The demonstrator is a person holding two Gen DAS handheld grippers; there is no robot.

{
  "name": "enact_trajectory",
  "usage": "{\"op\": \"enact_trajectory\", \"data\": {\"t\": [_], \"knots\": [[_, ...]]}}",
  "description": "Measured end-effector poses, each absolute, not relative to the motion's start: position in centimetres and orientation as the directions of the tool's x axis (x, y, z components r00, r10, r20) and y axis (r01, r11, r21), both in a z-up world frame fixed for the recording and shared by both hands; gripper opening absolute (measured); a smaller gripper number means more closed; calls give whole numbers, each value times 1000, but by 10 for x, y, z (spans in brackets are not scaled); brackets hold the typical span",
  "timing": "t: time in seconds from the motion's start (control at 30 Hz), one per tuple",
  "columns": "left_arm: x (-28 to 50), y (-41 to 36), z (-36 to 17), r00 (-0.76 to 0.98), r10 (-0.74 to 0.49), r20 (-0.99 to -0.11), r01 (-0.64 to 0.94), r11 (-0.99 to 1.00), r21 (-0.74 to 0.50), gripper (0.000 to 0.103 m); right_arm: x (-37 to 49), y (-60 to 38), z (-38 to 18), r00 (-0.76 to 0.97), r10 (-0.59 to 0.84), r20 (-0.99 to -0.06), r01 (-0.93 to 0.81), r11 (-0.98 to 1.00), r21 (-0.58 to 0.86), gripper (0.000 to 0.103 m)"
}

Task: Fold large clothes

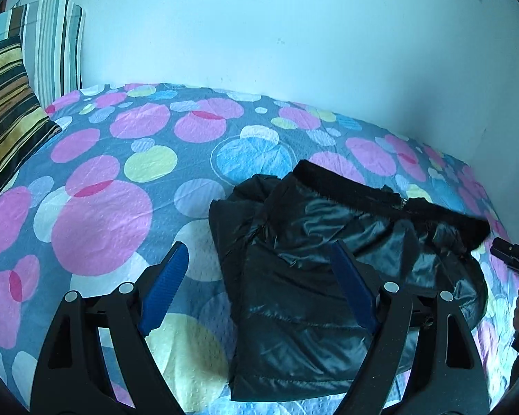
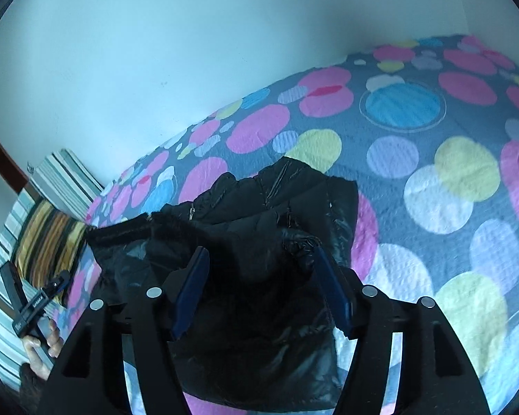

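Where the left wrist camera looks down, the left gripper (image 1: 259,287) stands released, blue pads apart with nothing between them, hovering just over the near left part of the black jacket (image 1: 328,276) on the spotted bedspread (image 1: 121,173); its fur collar (image 1: 380,197) runs across the far edge toward the right

From the right wrist camera, the right gripper (image 2: 263,294) is likewise released over the jacket's right half, bundle directly below and ahead, its long axis seemingly running away from both tools; I'd judge neither hand nearer

Both wrist views look down, close, at one black jacket (image 1: 294,311) from opposite sides.
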State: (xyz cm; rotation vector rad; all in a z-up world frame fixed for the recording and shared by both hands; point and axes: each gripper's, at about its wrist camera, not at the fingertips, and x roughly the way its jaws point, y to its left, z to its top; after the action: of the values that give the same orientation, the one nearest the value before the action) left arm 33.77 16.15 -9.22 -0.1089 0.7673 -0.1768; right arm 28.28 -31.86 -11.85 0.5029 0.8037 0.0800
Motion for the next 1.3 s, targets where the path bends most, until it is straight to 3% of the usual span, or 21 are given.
{"op": "enact_trajectory", "data": {"t": [0.23,0.63,0.67,0.7,0.77,0.8,0.83,0.97,1.1,1.3], "knots": [[364,156,-105,666,-197,-720,147,980,-132,84,302,-309,-121,681,206,-702,49,945,324,63],[423,120,-128,565,-240,-789,282,955,-89,83,372,-305,-136,620,254,-742,-37,955,295,63],[427,119,-132,542,-262,-798,294,949,-112,76,375,-304,-138,614,259,-746,-43,954,296,60],[430,118,-135,522,-283,-805,304,943,-134,58,378,-302,-140,607,258,-752,-47,956,290,55],[433,116,-139,507,-282,-815,312,941,-132,38,383,-297,-143,597,223,-770,-46,968,245,32],[432,113,-140,509,-276,-816,321,940,-117,24,384,-295,-145,593,217,-776,-48,971,235,28],[430,111,-138,520,-267,-811,333,938,-95,18,385,-294,-145,593,212,-776,-49,972,229,20],[427,109,-120,594,-222,-773,307,951,-37,13,385,-290,-133,630,197,-751,-56,976,209,12],[439,104,-108,651,-155,-743,251,968,19,11,396,-283,-118,681,173,-712,-47,980,193,11],[464,98,-142,606,-66,-793,193,979,66,11,430,-272,-139,643,117,-757,-18,990,138,11]]}}
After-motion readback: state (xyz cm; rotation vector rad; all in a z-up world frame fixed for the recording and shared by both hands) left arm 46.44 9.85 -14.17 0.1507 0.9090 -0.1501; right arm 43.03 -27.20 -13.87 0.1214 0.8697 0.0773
